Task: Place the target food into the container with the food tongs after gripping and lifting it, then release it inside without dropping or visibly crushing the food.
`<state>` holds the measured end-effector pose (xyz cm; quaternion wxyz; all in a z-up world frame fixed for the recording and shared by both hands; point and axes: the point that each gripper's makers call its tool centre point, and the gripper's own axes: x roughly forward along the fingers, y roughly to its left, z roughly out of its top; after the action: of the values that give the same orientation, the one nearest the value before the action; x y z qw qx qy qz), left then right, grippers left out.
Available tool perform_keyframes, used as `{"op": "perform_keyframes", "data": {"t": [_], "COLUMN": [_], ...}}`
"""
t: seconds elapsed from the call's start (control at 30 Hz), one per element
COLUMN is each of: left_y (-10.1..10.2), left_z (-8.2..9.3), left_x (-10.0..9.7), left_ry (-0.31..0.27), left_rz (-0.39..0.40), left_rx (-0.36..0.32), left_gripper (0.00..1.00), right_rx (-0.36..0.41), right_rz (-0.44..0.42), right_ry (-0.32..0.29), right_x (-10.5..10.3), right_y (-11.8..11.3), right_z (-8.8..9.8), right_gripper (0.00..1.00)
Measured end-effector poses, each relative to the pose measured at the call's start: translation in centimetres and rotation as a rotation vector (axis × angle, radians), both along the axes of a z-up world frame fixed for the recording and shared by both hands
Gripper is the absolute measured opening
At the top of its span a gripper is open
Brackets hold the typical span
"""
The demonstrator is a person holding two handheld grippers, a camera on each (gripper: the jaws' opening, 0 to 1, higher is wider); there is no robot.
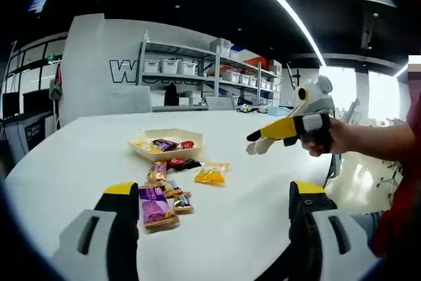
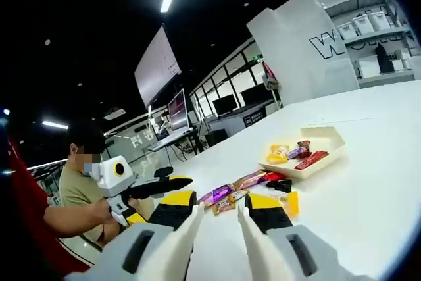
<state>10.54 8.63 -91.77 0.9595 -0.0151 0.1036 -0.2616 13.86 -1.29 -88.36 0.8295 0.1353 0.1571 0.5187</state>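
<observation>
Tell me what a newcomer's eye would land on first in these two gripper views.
First, the scatter of bright snack packets lying on the white table, with a purple wrapper nearest the open left gripper. Just beyond them sits a shallow cream tray already holding a few packets. The right gripper, yellow and black in a person's hand, hangs above the table on the right of the left gripper view.

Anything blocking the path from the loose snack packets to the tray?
Nothing visible. The loose packets lie on the white table just in front of the tray, bare table between them; the tray already holds a few snacks.
</observation>
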Motion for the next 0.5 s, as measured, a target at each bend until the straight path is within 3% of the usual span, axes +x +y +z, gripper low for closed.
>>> {"op": "perform_keyframes", "data": {"t": [0.23, 0.33, 0.5], "left_y": [1.9, 2.2, 2.2], "left_z": [-1.4, -2.1, -2.9], "left_x": [0.1, 0.0, -0.4], "left_ry": [0.029, 0.065, 0.093], "left_rz": [0.084, 0.103, 0.101], "left_rx": [0.063, 0.058, 0.068], "left_gripper": [0.96, 0.99, 0.99], "right_rx": [-0.088, -0.097, -0.154], "right_rz": [-0.096, -0.120, -0.153], "right_ry": [-0.043, -0.022, -0.069], "right_x": [2.0, 2.5, 3.1], "right_y": [-1.1, -1.4, -1.5], "right_z": [-1.0, -1.5, -1.8], "right_gripper": [0.24, 0.24, 0.24]}}
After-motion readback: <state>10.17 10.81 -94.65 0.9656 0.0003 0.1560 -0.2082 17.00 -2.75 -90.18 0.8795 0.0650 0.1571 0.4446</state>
